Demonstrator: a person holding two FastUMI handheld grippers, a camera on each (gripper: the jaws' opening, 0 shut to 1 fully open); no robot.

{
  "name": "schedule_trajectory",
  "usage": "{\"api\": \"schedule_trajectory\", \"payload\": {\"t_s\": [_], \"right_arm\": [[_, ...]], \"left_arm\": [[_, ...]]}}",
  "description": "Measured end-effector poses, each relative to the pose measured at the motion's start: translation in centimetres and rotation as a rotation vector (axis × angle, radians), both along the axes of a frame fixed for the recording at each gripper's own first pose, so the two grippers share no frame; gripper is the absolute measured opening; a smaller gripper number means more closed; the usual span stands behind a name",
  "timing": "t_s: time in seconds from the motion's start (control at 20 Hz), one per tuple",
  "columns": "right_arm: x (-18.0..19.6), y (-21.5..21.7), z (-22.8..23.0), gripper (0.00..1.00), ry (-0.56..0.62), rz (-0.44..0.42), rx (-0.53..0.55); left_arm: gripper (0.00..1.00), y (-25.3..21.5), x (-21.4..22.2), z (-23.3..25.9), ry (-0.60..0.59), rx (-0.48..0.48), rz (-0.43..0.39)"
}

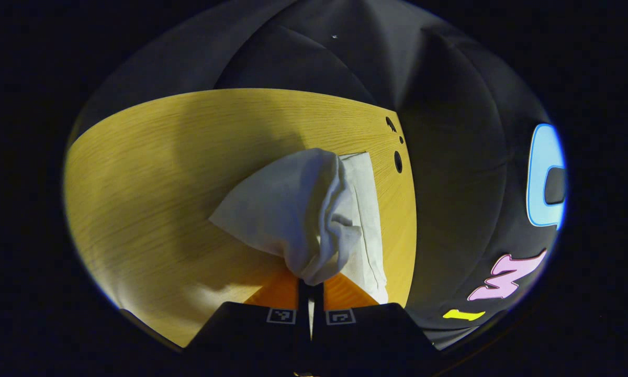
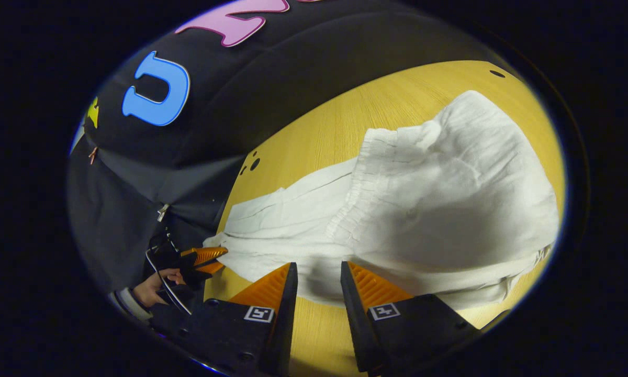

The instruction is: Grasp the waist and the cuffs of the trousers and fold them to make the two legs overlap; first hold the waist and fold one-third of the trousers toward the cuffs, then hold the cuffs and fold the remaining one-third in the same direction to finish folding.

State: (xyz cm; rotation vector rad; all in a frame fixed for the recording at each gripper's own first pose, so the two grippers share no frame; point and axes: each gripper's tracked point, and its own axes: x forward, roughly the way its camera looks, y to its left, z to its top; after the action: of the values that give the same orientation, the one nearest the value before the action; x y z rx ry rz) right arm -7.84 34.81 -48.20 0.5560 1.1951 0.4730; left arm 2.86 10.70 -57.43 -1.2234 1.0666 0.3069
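Observation:
The white trousers point(image 2: 424, 209) lie on the wooden table point(image 2: 345, 115), with the elastic waistband point(image 2: 356, 193) folded over onto the legs. In the left gripper view a bunched end of the trousers point(image 1: 293, 209) hangs lifted off the table, and my left gripper point(image 1: 311, 285) is shut on it. Farther off in the right gripper view, that left gripper point(image 2: 204, 259) grips the narrow cuff end at the table's edge. My right gripper point(image 2: 319, 269) stands open just before the near edge of the folded cloth, nothing pressed between its fingers.
Small dark holes point(image 1: 397, 161) mark the tabletop point(image 1: 136, 183) near its far edge. The black cloth wall point(image 2: 214, 120) hangs close behind that edge. A person's hand point(image 2: 152, 288) holds the left gripper at the lower left.

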Motion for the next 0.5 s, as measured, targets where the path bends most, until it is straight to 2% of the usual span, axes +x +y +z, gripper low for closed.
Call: {"api": "schedule_trajectory", "payload": {"t_s": [0.1, 0.15, 0.2, 0.25, 0.3, 0.5], "right_arm": [[0.7, -1.1, 1.4, 0.53, -0.034, -0.006, -0.003], [1.1, -1.9, 2.0, 0.42, -0.050, -0.017, -0.012], [1.6, -2.7, 2.5, 0.53, -0.066, -0.027, -0.019], [1.9, -3.5, 3.0, 0.53, -0.080, -0.035, -0.025], [2.0, -4.3, 3.4, 0.53, -0.090, -0.040, -0.034], [1.8, -7.7, 4.4, 0.53, -0.093, -0.073, -0.050]], "left_arm": [[0.06, 0.0, 0.0, 0.1, -0.005, -0.001, 0.022], [0.06, 0.3, 0.0, 0.4, -0.012, 0.001, 0.031], [0.06, 0.2, 0.1, 0.5, -0.025, 0.005, 0.037], [0.11, 0.3, 0.2, 0.8, -0.039, 0.011, 0.039], [0.06, 0.2, 0.2, 1.0, -0.051, 0.017, 0.038], [0.06, -0.3, 1.7, 3.1, -0.106, 0.037, 0.050]]}}
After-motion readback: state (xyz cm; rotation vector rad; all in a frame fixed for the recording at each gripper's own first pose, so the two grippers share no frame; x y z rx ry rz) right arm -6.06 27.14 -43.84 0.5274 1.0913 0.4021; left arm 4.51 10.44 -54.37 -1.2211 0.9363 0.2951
